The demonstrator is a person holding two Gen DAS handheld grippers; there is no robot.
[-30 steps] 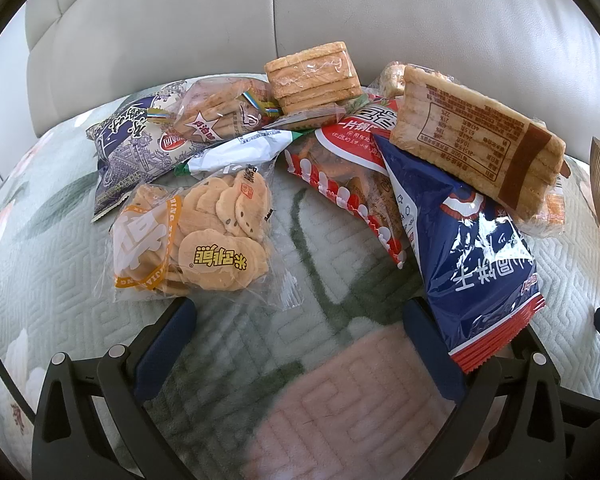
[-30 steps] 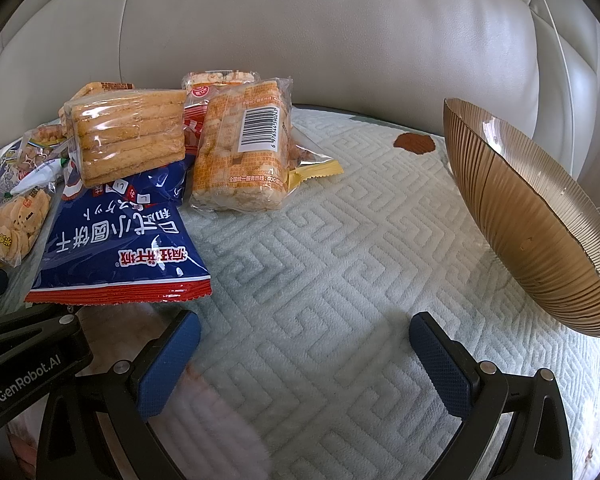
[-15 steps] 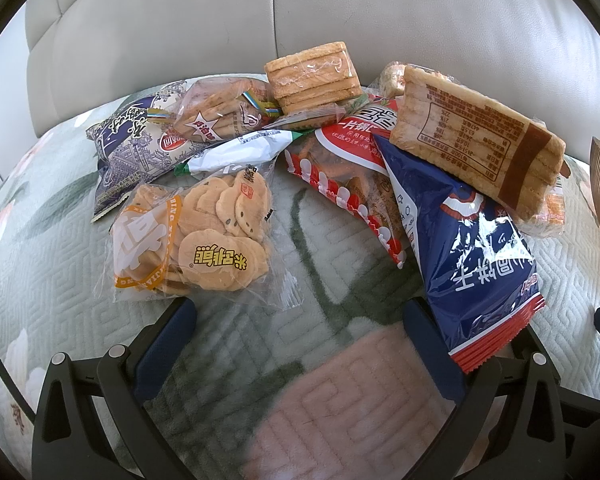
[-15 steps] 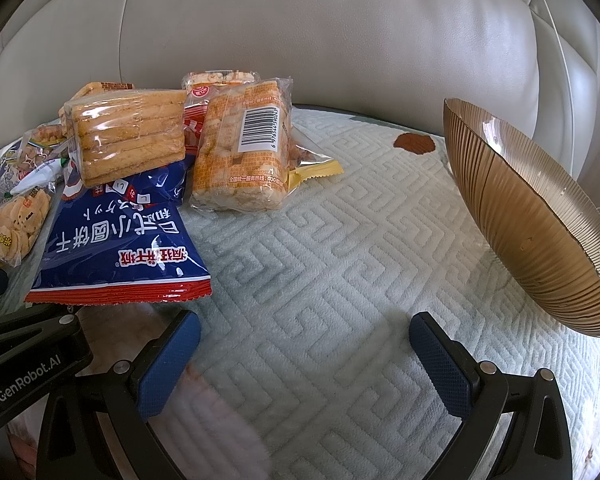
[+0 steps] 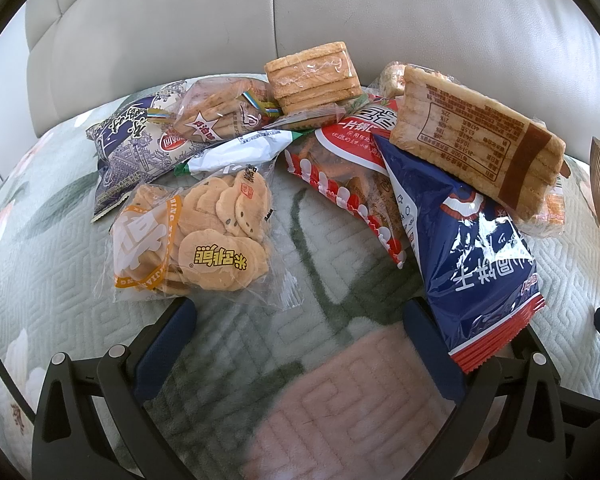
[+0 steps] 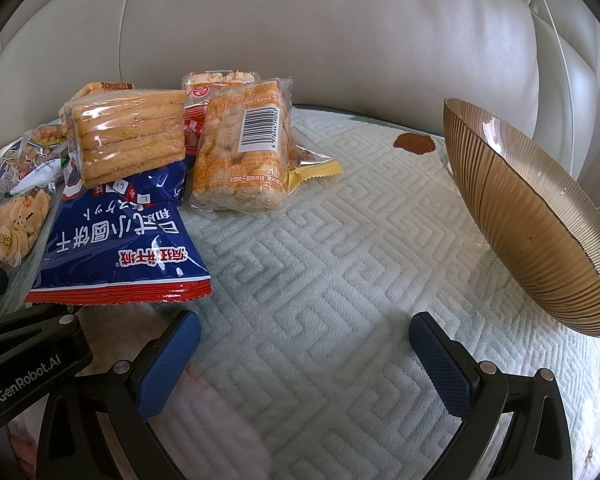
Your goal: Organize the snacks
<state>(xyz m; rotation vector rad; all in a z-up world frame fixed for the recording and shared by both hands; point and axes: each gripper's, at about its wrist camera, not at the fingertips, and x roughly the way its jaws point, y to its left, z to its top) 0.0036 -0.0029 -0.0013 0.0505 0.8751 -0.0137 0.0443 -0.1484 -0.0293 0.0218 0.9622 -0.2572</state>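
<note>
A heap of snack packs lies on a quilted cover. In the left wrist view a clear bag of round crackers [image 5: 196, 240] sits just ahead of my left gripper [image 5: 300, 320], which is open and holds nothing. A blue biscuit bag [image 5: 468, 248] lies by its right finger, with a long biscuit pack [image 5: 480, 144] resting on top and a red bag [image 5: 340, 160] behind. In the right wrist view my right gripper [image 6: 304, 340] is open over bare cover, the blue biscuit bag [image 6: 116, 248] to its left, a barcoded cracker pack [image 6: 244, 148] farther back, and a ribbed gold bowl [image 6: 540, 216] at right.
A pale leather sofa back [image 5: 300, 12] rises behind the heap. More packs lie at the back left, among them a purple-patterned bag [image 5: 128, 148] and a stacked biscuit pack [image 5: 312, 76]. Open cover [image 6: 360, 240] stretches between the snacks and the bowl.
</note>
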